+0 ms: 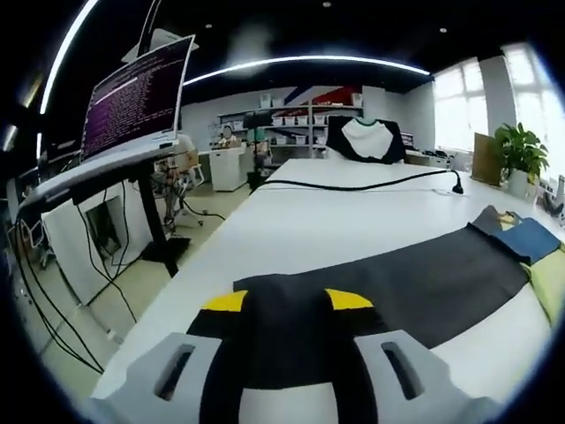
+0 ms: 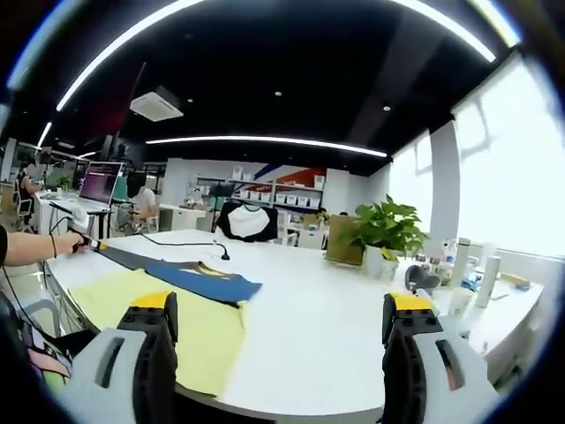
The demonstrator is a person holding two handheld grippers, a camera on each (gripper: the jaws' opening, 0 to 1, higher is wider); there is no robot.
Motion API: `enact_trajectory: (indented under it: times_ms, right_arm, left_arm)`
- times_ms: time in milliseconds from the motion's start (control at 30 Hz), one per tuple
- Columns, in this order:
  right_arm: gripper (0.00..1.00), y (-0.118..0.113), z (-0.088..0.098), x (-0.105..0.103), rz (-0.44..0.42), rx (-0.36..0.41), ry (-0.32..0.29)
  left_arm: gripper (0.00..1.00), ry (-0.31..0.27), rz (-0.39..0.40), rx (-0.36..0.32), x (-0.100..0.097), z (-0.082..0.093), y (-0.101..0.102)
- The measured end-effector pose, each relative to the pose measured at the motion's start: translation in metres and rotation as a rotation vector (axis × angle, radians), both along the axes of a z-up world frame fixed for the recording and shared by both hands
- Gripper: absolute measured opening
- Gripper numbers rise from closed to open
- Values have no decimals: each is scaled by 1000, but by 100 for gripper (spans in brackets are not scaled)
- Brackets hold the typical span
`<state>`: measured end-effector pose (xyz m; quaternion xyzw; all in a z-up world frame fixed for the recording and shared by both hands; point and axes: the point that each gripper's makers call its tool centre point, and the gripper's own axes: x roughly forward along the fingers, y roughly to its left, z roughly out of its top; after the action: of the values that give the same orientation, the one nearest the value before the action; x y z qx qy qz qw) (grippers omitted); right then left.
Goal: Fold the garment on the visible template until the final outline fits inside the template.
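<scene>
On the white table [image 1: 291, 221], left claw [image 1: 287, 305] pinching dark garment [image 1: 397, 283], right claw [image 2: 278, 322] spread, garment's far end unclear.

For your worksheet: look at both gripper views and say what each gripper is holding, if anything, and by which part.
The left gripper lies over the dark garment's near edge; whether it is gripped cannot be told. The right gripper holds nothing, its jaws wide apart above the white table.
</scene>
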<state>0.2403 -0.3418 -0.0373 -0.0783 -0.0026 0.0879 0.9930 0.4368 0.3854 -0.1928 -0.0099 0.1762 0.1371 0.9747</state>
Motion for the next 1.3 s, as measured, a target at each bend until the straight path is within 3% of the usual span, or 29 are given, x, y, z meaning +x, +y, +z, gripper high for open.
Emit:
enact_trajectory:
  times_ms: [167, 467, 733, 767, 800, 867, 967, 1100, 1300]
  right_arm:
    - [99, -7, 0, -1, -20, -1, -1]
    - [99, -9, -4, 1, -23, 9, 10]
    - [99, -10, -4, 0, -31, -12, 6]
    - [99, -8, -5, 0, -24, -13, 11]
    - [99, -8, -6, 0, -22, -12, 12]
    - [99, -8, -6, 0, -23, -13, 15]
    - [99, -10, -6, 1, -29, -14, 15]
    - [99, -11, -9, 3, -29, -10, 23]
    - [99, -11, -8, 1, -30, 0, 21]
  left_arm:
    - [30, -5, 20, 1, 2, 0, 0]
    - [7, 16, -1, 64, 11, -1, -15]
    - [3, 10, -26, 82, 11, -2, -15]
    - [3, 10, -22, 62, 11, -1, -14]
    - [3, 3, 30, -42, 8, -1, -10]
    - [3, -68, 73, -259, 8, 4, -12]
    - [3, -62, 41, -190, 10, 12, -8]
    - [3, -90, 31, -221, 10, 22, -13]
    - [3, -117, 8, -191, 10, 46, -22]
